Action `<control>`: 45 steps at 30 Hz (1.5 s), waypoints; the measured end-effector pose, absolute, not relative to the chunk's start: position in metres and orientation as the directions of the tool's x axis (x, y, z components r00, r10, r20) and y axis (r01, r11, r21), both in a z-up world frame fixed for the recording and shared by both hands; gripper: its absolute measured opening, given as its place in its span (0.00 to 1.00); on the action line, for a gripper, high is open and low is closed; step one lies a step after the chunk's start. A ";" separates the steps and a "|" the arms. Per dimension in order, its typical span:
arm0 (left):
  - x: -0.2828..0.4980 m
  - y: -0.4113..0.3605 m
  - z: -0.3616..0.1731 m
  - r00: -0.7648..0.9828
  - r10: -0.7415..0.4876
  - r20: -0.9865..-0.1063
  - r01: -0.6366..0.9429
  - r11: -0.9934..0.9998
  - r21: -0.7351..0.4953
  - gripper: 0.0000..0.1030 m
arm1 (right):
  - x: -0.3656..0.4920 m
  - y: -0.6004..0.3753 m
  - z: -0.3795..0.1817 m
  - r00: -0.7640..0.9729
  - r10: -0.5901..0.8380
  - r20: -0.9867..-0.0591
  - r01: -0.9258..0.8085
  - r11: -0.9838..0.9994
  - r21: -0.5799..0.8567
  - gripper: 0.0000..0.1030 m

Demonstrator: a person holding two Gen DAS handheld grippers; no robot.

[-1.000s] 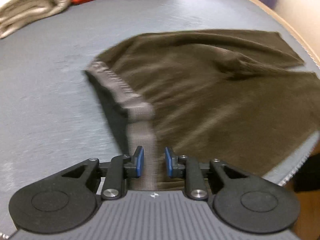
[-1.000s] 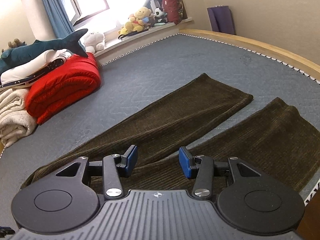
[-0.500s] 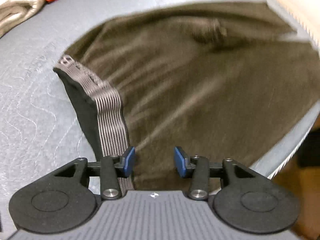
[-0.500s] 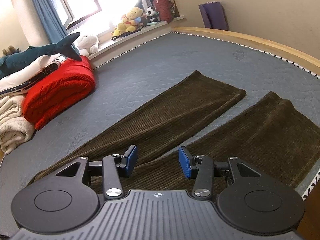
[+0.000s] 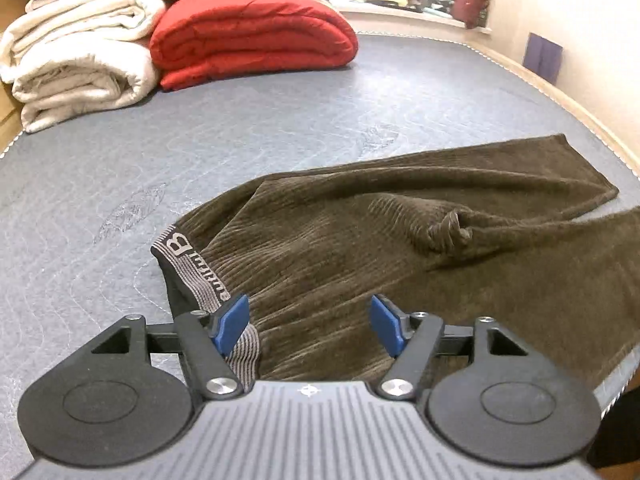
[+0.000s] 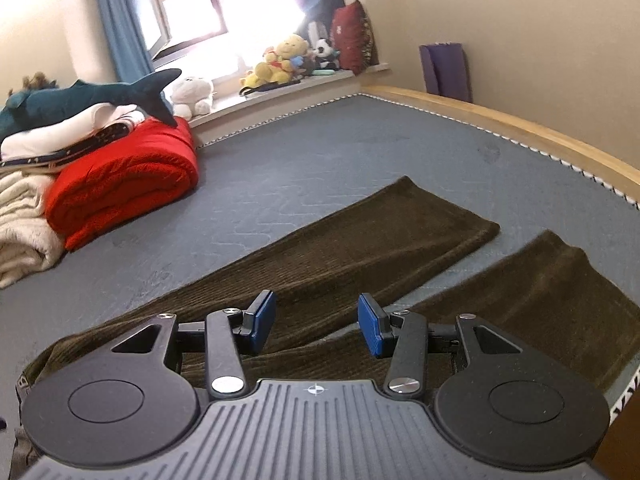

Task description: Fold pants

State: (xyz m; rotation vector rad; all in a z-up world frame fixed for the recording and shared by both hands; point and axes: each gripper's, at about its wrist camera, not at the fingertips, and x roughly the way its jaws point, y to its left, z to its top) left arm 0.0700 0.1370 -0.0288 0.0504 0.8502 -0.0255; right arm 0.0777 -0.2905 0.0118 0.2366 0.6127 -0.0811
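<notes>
Dark brown corduroy pants (image 5: pixel 360 248) lie spread on the grey mattress (image 5: pixel 240 128), with the grey striped waistband (image 5: pixel 188 264) at their left end. My left gripper (image 5: pixel 308 322) hovers over the waist and its jaws are opening. The waistband runs beneath the left fingertip (image 5: pixel 230 322) and nothing is pinched. In the right wrist view the two legs (image 6: pixel 400 232) fan apart toward the far right. My right gripper (image 6: pixel 316 320) stands open above them, holding nothing.
A folded red blanket (image 5: pixel 248 36) and cream blankets (image 5: pixel 80 60) are stacked at the mattress's far left. A plush shark (image 6: pixel 80 96) lies on that stack, and soft toys (image 6: pixel 280 60) line the windowsill. A wooden bed rail (image 6: pixel 520 128) borders the right side. The near edge runs close under the pants.
The left jaws have spread wide and let go of the waistband, which now lies on the mattress. The left gripper drew back and tilted up. The right gripper barely moved.
</notes>
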 end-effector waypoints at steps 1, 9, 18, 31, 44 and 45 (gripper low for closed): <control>0.074 0.134 -0.029 0.656 0.006 -0.755 0.027 0.999 0.031 0.71 | 0.079 -0.290 0.012 0.816 -0.003 -0.578 0.142 0.970 0.196 0.47; 0.098 0.116 -0.024 0.657 -0.034 -0.753 0.002 0.999 -0.043 0.70 | 0.086 -0.291 0.012 0.816 0.025 -0.578 0.121 0.970 0.213 0.47; 0.118 0.087 -0.024 0.644 -0.079 -0.761 0.041 0.997 -0.069 0.30 | 0.086 -0.297 0.015 0.810 0.043 -0.585 0.114 0.967 0.229 0.47; 0.173 0.077 -0.019 0.556 -0.170 -0.814 0.051 0.984 -0.171 0.18 | 0.093 -0.301 0.013 0.799 0.053 -0.599 0.095 0.972 0.214 0.21; 0.245 0.182 -0.032 0.670 -0.161 -0.724 -0.058 0.962 -0.268 0.18 | 0.108 -0.295 0.007 0.776 0.054 -0.629 0.052 0.988 0.148 0.11; 0.250 0.199 -0.036 0.677 -0.165 -0.717 -0.111 0.940 -0.321 0.18 | 0.110 -0.296 0.007 0.774 0.060 -0.631 0.055 0.985 0.161 0.11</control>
